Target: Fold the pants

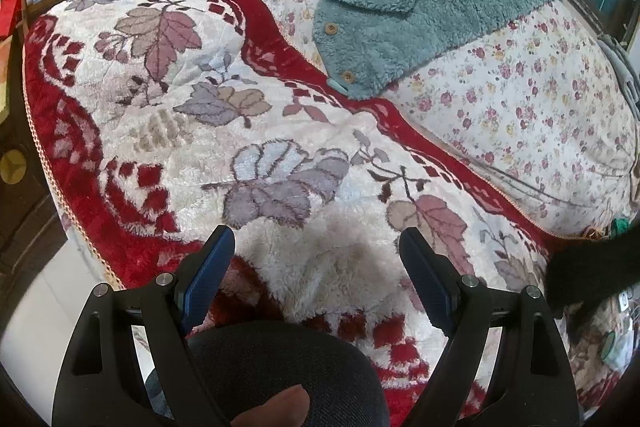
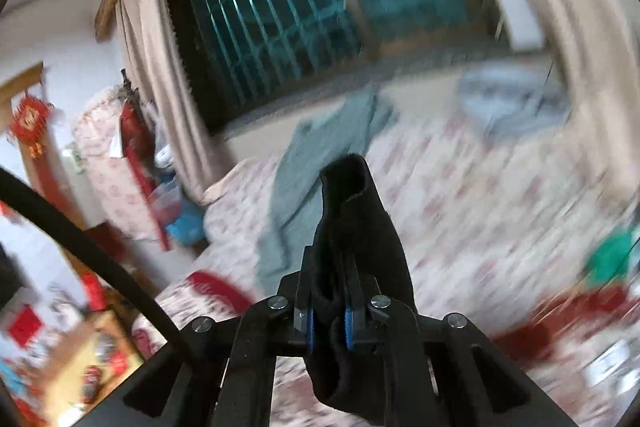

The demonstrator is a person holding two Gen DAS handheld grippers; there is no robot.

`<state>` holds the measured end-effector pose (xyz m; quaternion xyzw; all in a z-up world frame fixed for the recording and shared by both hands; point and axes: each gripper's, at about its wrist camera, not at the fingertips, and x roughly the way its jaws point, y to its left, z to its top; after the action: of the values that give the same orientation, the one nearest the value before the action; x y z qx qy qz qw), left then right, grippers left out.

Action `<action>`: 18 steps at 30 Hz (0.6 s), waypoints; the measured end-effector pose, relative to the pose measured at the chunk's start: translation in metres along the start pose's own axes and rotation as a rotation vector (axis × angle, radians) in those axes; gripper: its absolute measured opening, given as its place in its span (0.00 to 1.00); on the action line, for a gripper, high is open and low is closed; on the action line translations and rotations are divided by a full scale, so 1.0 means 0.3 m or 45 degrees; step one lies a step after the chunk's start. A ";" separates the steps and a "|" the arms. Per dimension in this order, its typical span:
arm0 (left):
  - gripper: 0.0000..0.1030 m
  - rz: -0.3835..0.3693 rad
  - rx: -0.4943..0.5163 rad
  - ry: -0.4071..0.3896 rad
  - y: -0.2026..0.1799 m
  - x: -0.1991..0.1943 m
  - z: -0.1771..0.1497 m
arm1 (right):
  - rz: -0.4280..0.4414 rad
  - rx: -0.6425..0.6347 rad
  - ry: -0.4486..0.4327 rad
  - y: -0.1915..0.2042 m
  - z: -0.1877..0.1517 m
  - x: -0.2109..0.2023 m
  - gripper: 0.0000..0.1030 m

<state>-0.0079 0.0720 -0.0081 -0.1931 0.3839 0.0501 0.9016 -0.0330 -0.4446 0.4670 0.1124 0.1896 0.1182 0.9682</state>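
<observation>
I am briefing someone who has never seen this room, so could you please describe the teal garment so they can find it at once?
Start from the bed's small-flowered quilt, beyond the red-bordered leaf-patterned blanket. The teal fleece garment lies flat across it, its lower corner on the blanket's red border. It is the only plain, fluffy blue-green piece, with round wooden buttons along one edge.

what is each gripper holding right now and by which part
The right gripper is shut on black pants, pinching a bunched fold near an open hem or cuff. The left gripper is open, holding nothing.

The pants are plain black, bunched up and pinched in the right hand-held gripper, hanging above the bed.
</observation>
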 end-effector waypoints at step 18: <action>0.82 -0.115 -0.063 0.001 0.030 -0.006 -0.005 | -0.065 -0.226 0.435 0.297 -0.181 0.668 0.02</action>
<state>-0.0123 0.0796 -0.0107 -0.2325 0.3739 0.0187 0.8976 0.1095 -0.2964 0.3732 -0.0001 0.3429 0.1272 0.9307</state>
